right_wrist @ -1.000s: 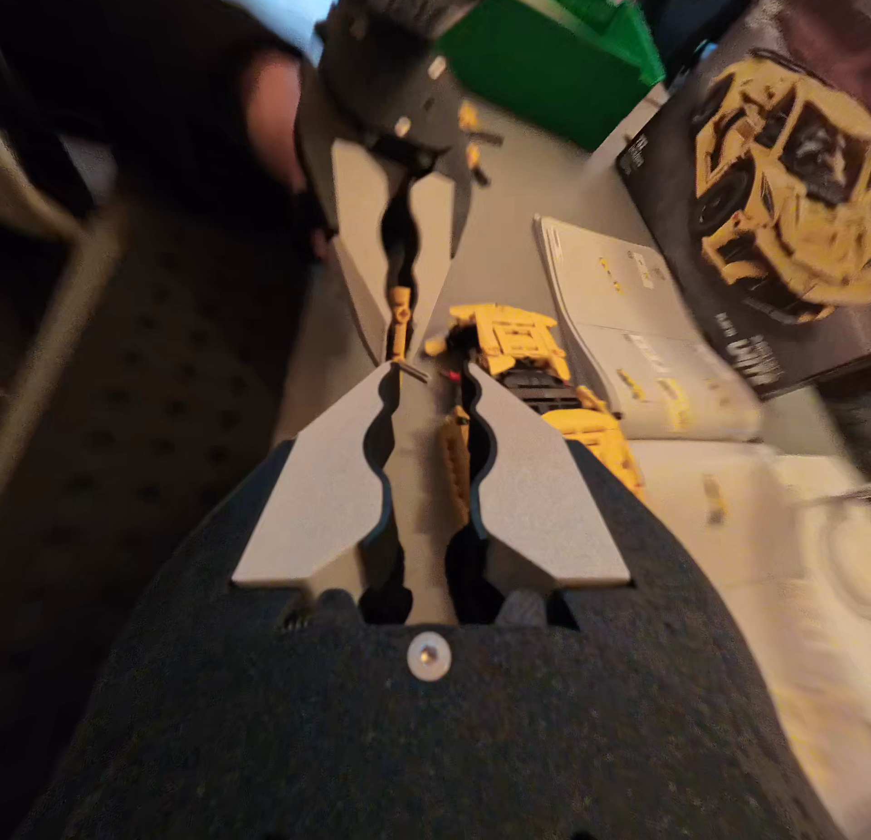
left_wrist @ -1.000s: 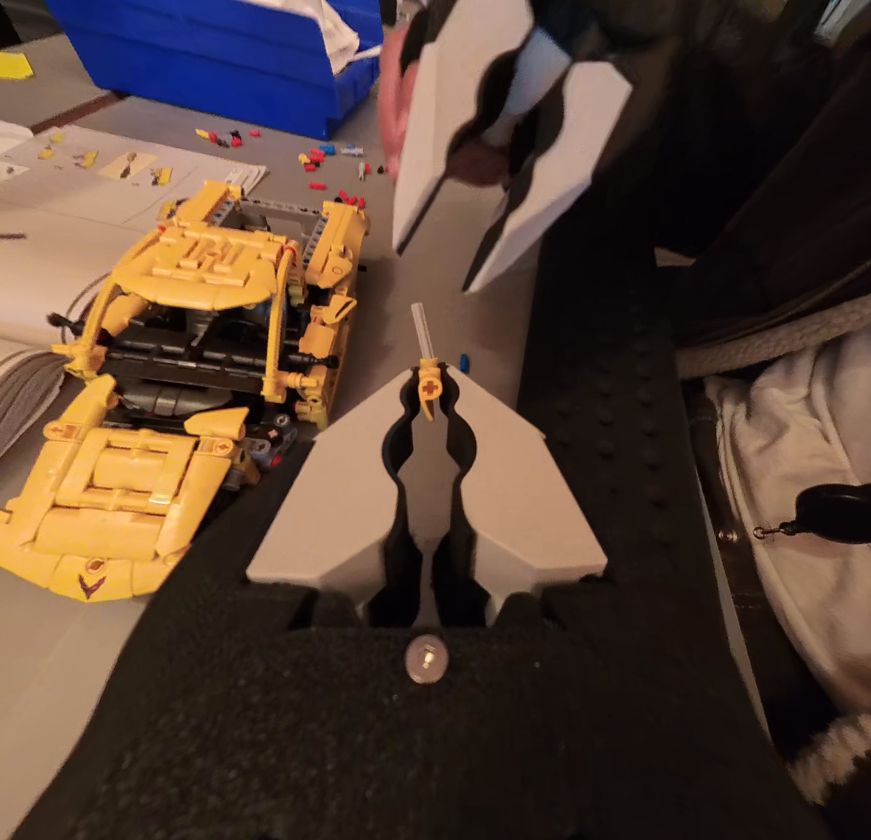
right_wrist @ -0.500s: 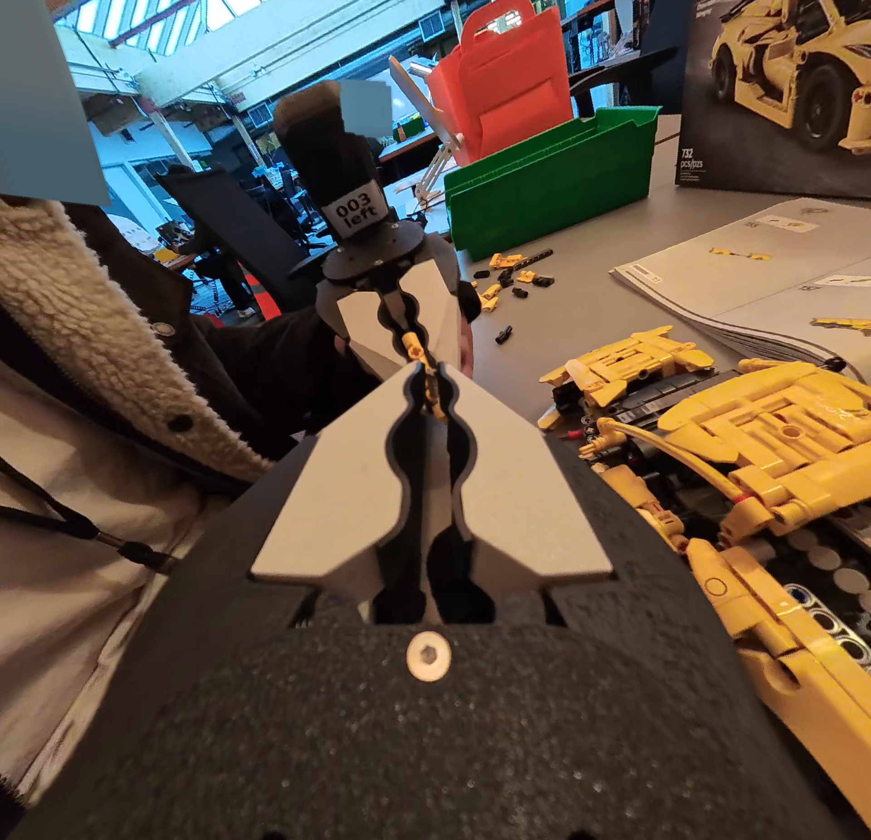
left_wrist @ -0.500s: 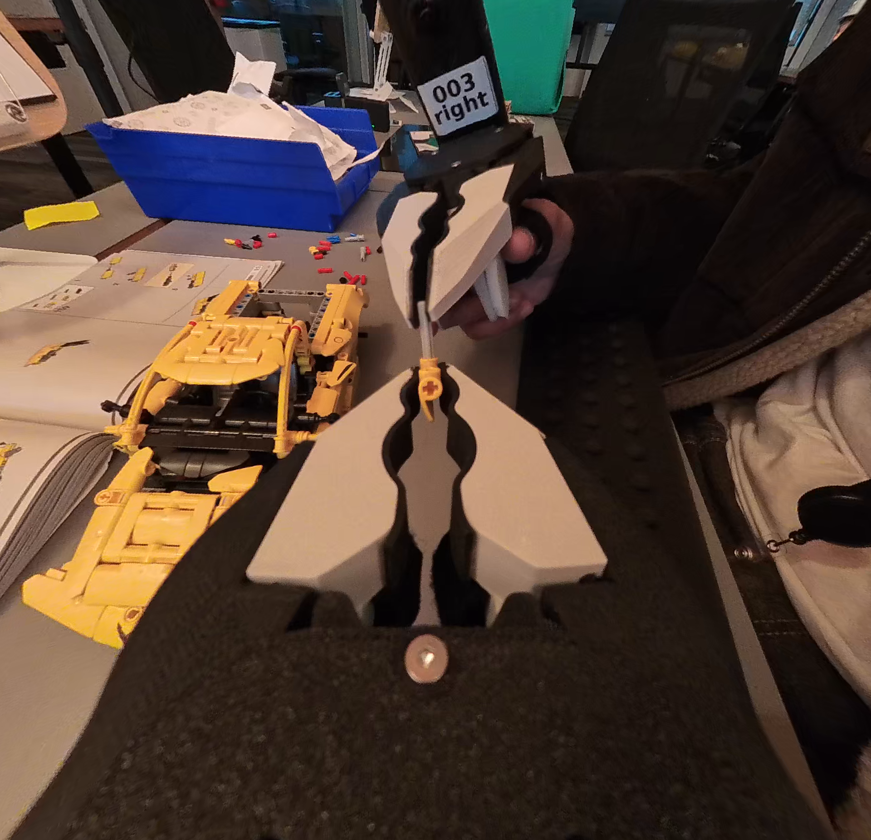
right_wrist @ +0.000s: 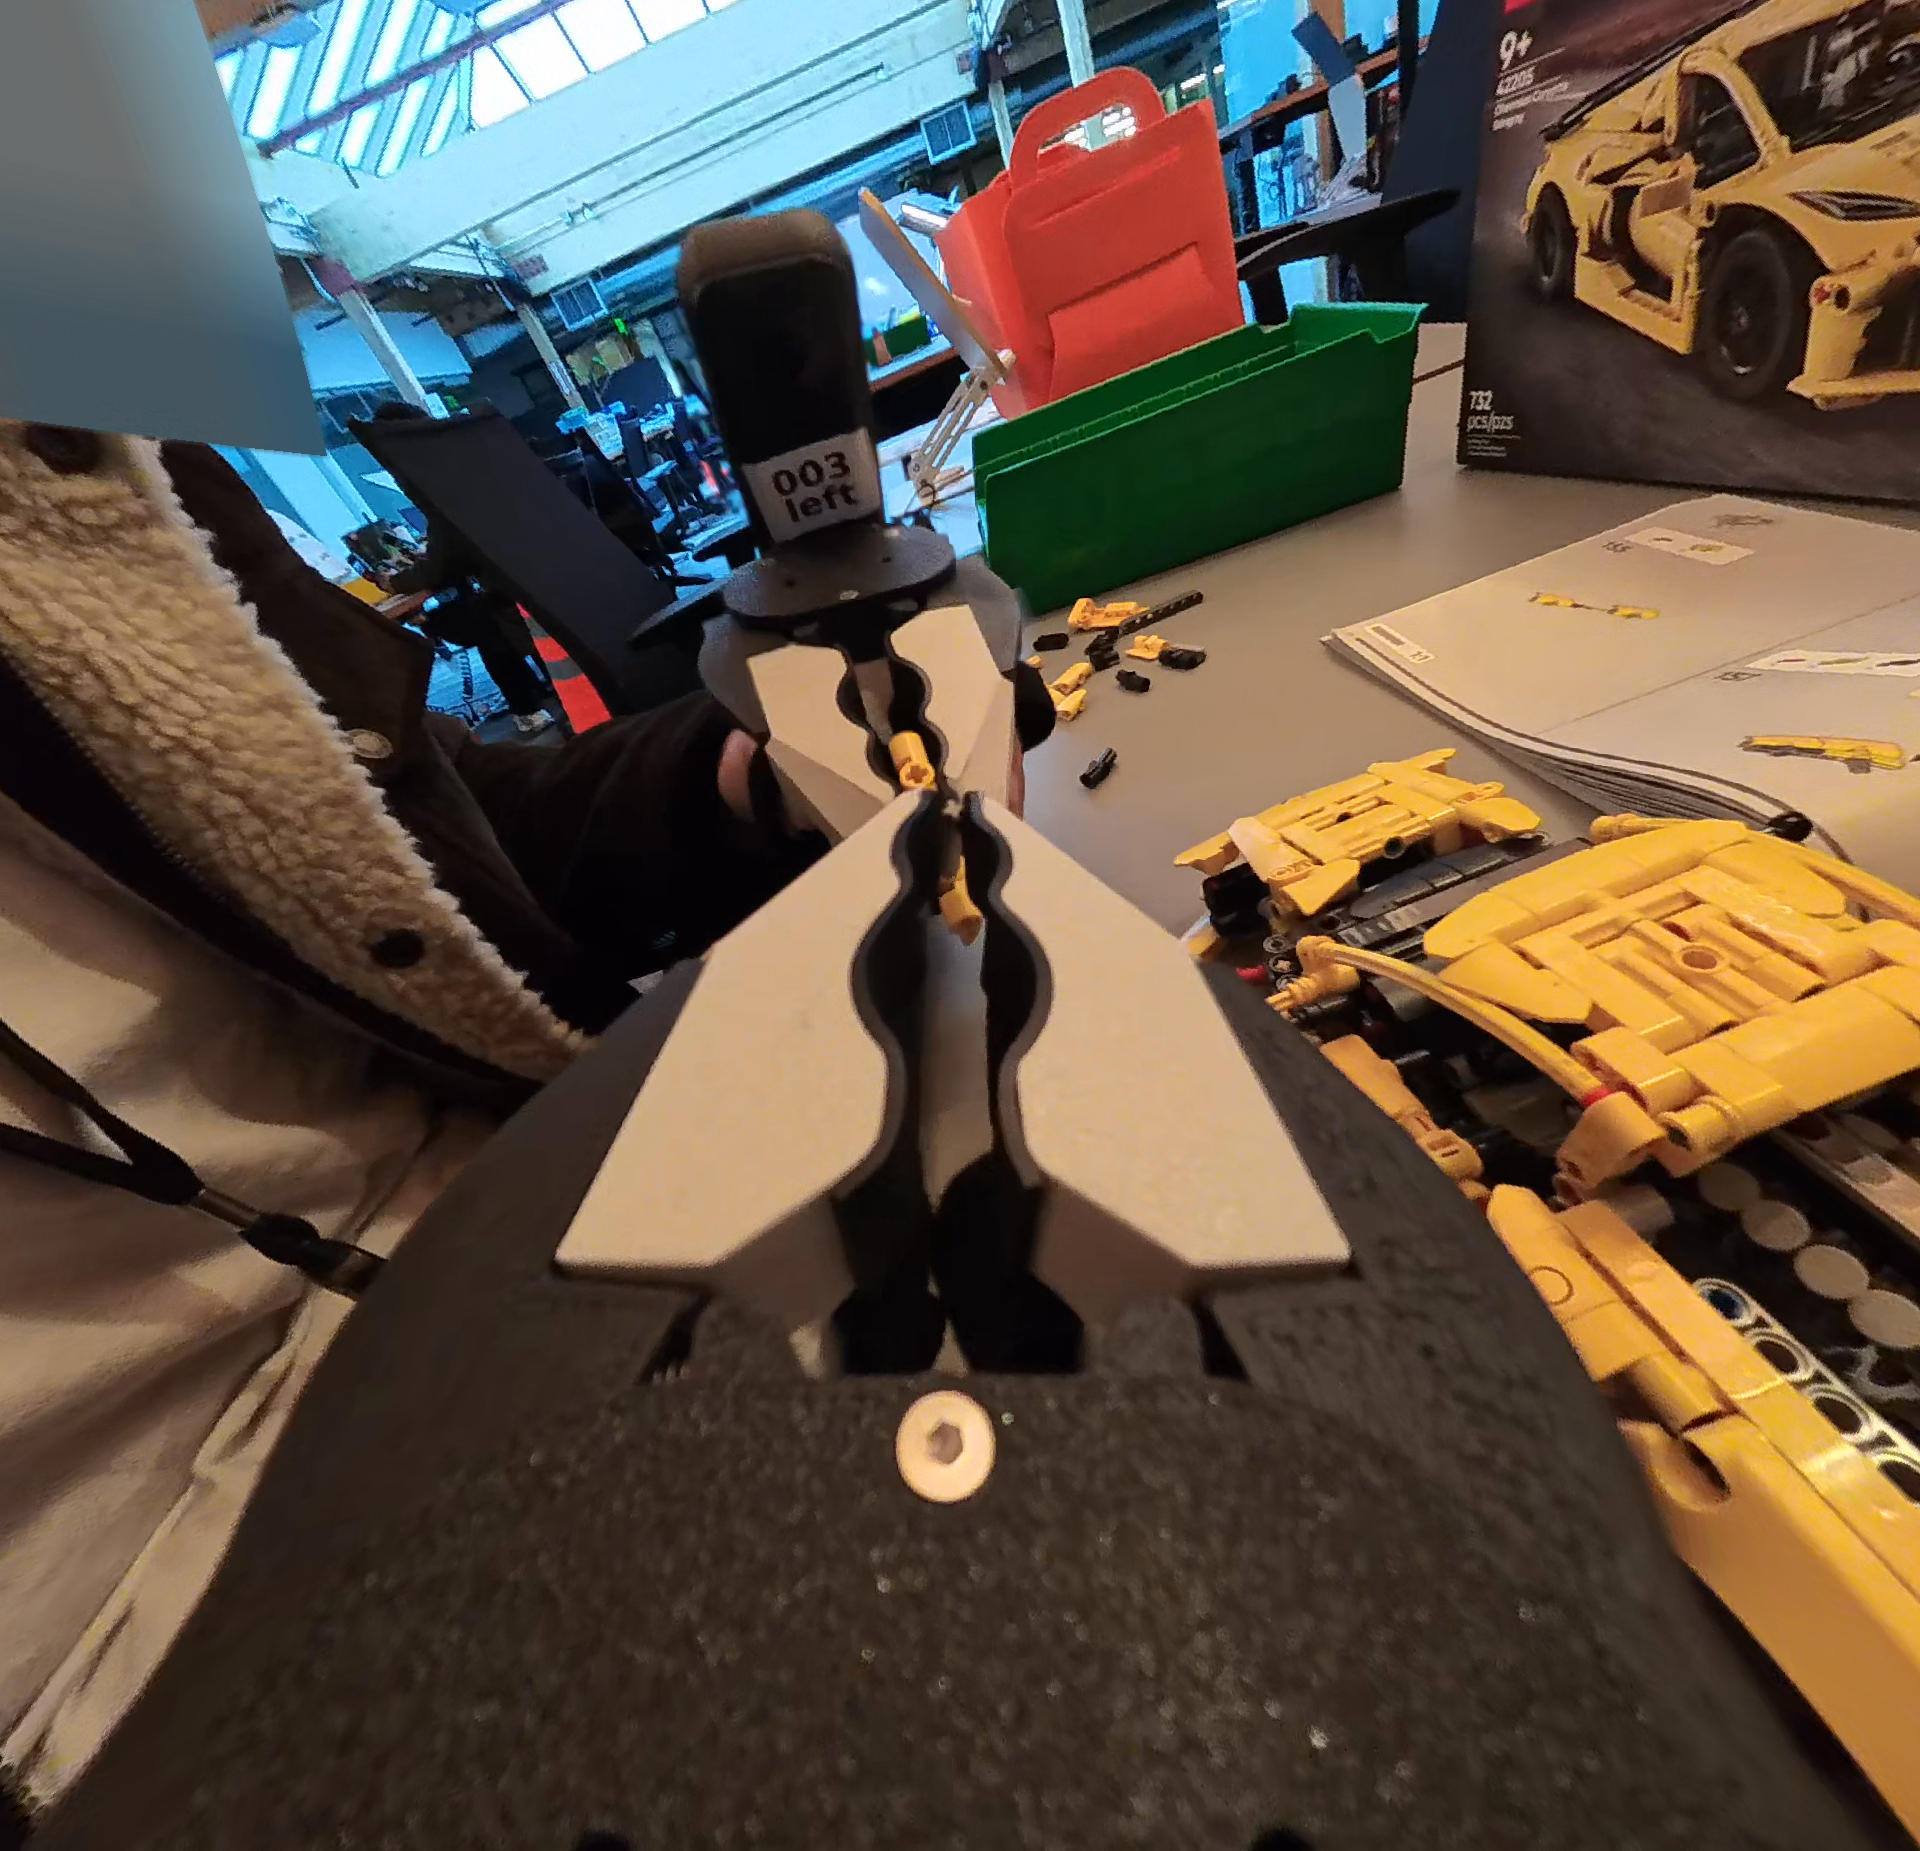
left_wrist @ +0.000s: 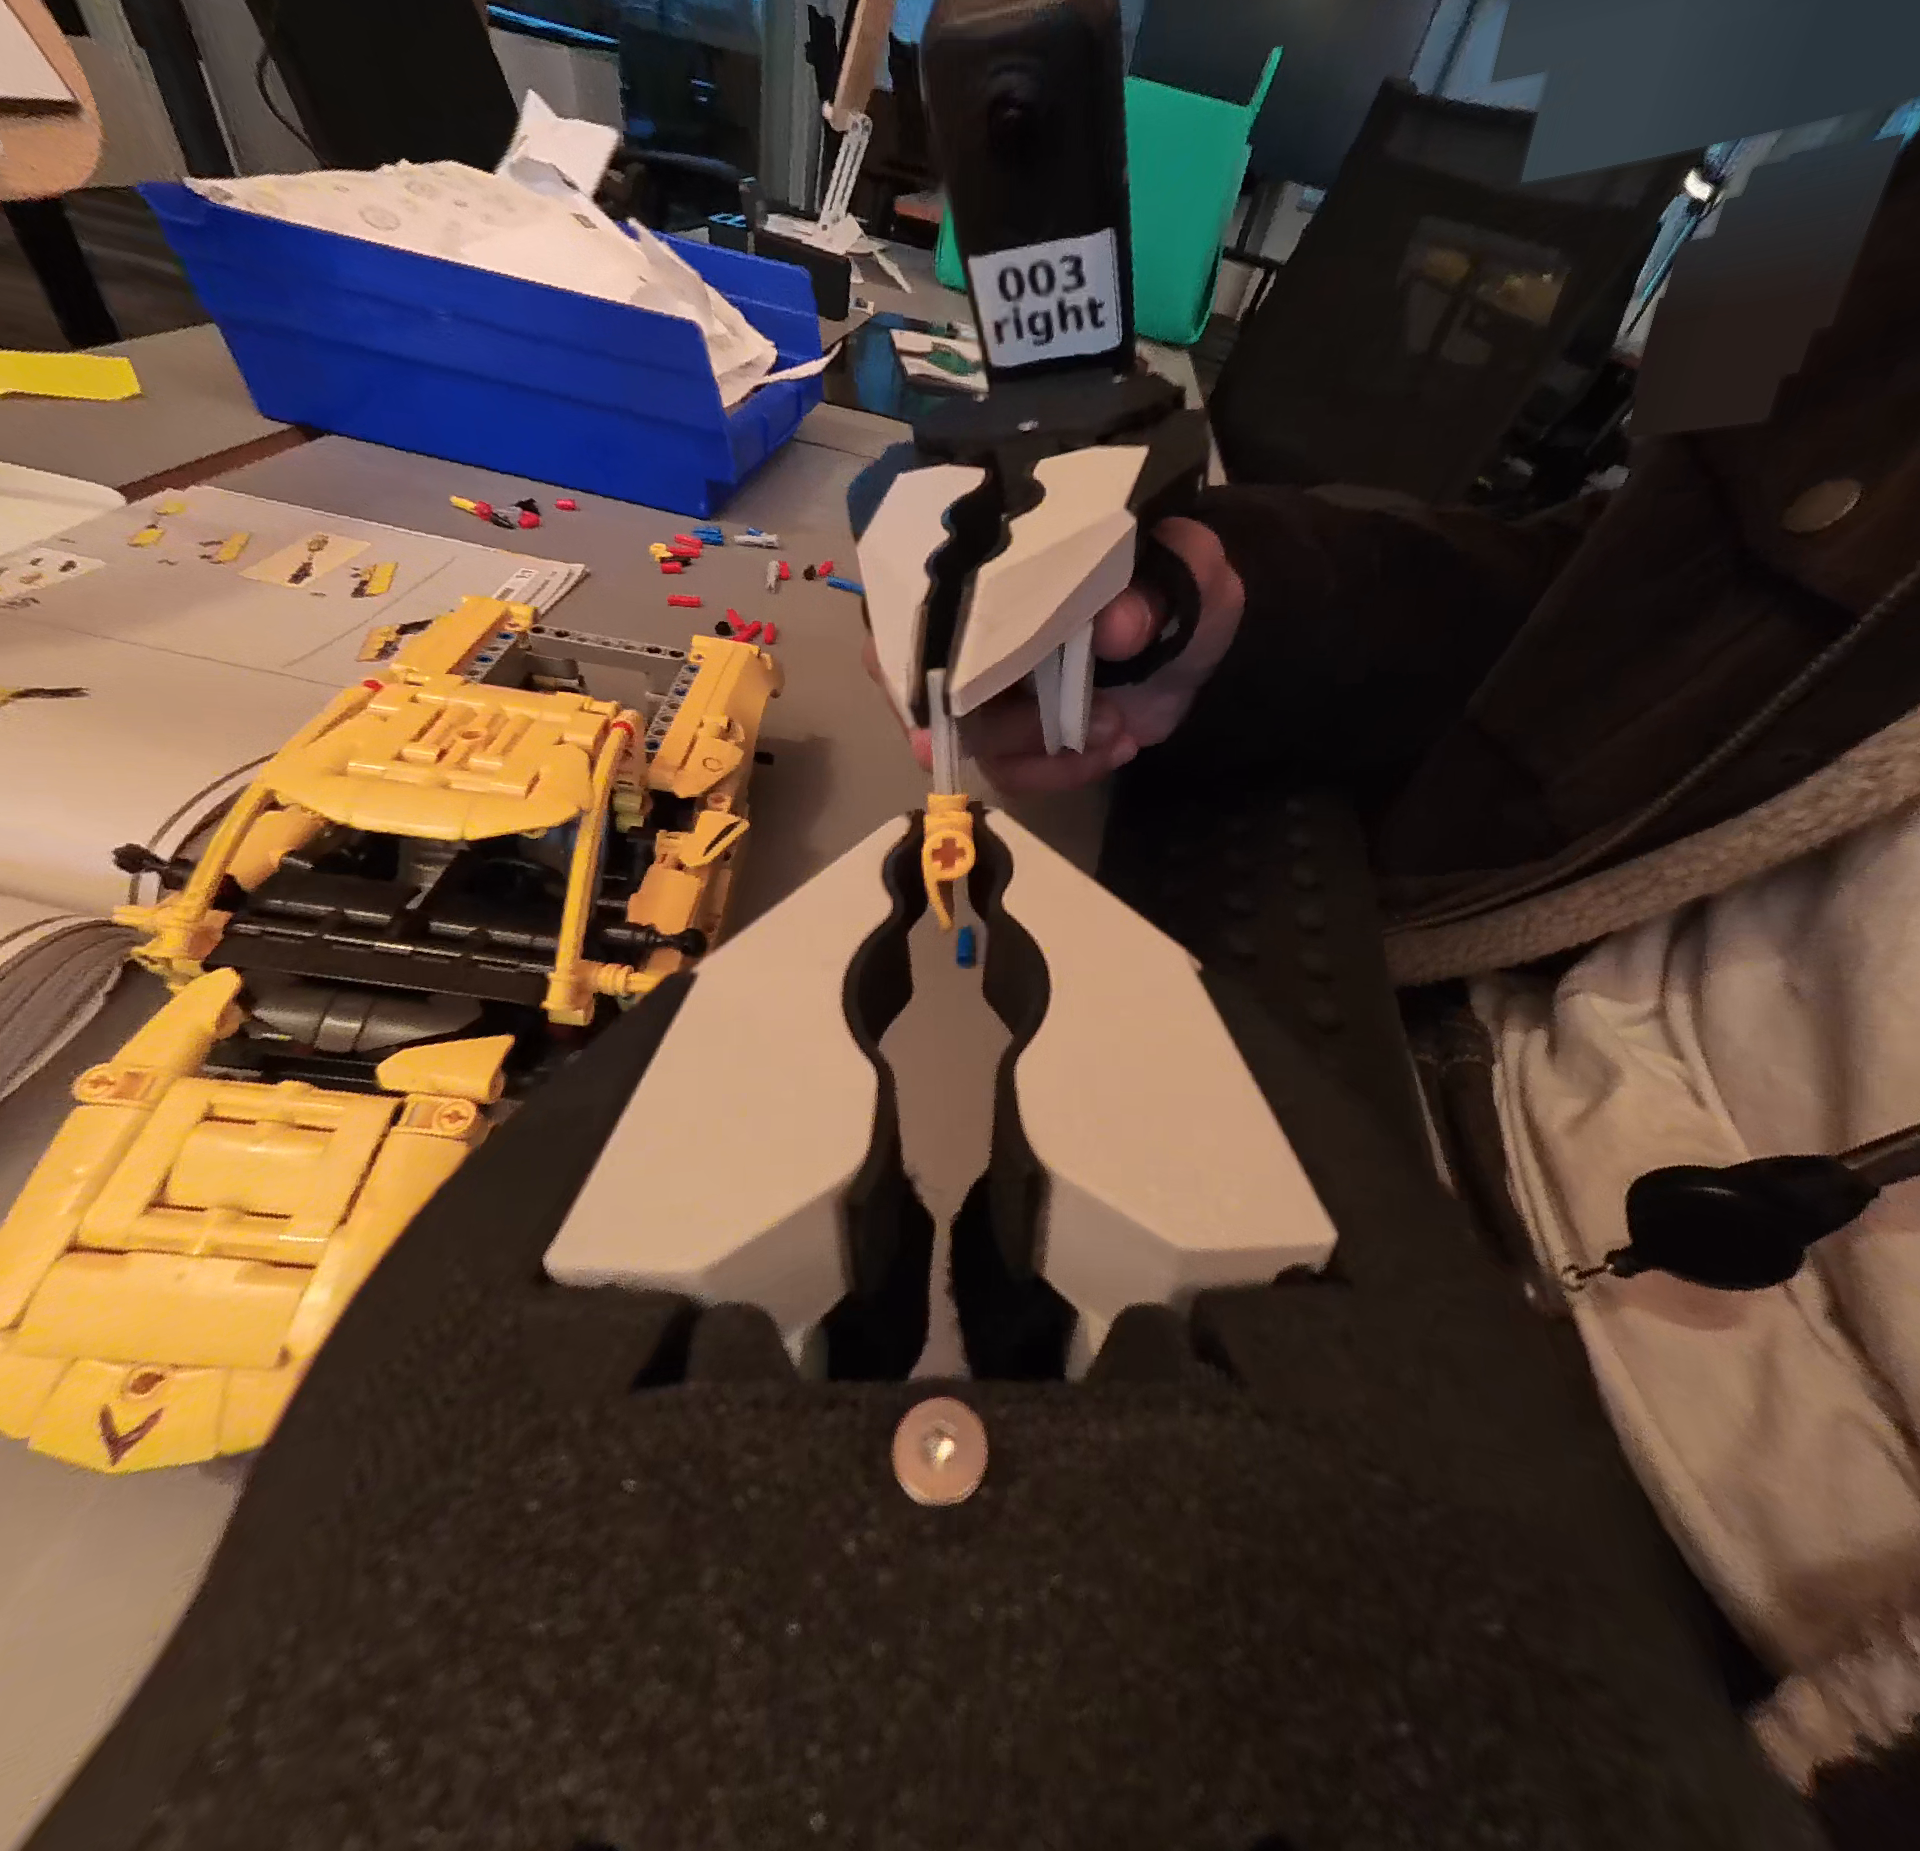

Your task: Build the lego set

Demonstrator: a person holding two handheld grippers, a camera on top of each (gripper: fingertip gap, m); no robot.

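My left gripper is shut on a small yellow connector with a cross hole, held above the table edge. A pale grey axle sticks up out of the connector into the tips of my right gripper, which points down at it and is shut on the axle's far end. In the right wrist view my right gripper meets the left gripper tip to tip, with the connector between them. The part-built yellow car lies on the grey table to the left, and shows at right in the right wrist view.
A blue bin with crumpled paper stands behind the car. Small loose red, blue and black pins lie near it. An open instruction booklet, a green bin, the set's box and loose yellow and black parts are on the table. A person's jacket is close by. Left and right tips are no more than a few centimetres apart. The part-built yellow car is about 15 cm from both grippers' fingertips.
The right gripper was open and well above the axle. It has come down, tip to tip with the left gripper, and shut on the axle's top end. The left gripper kept its hold.
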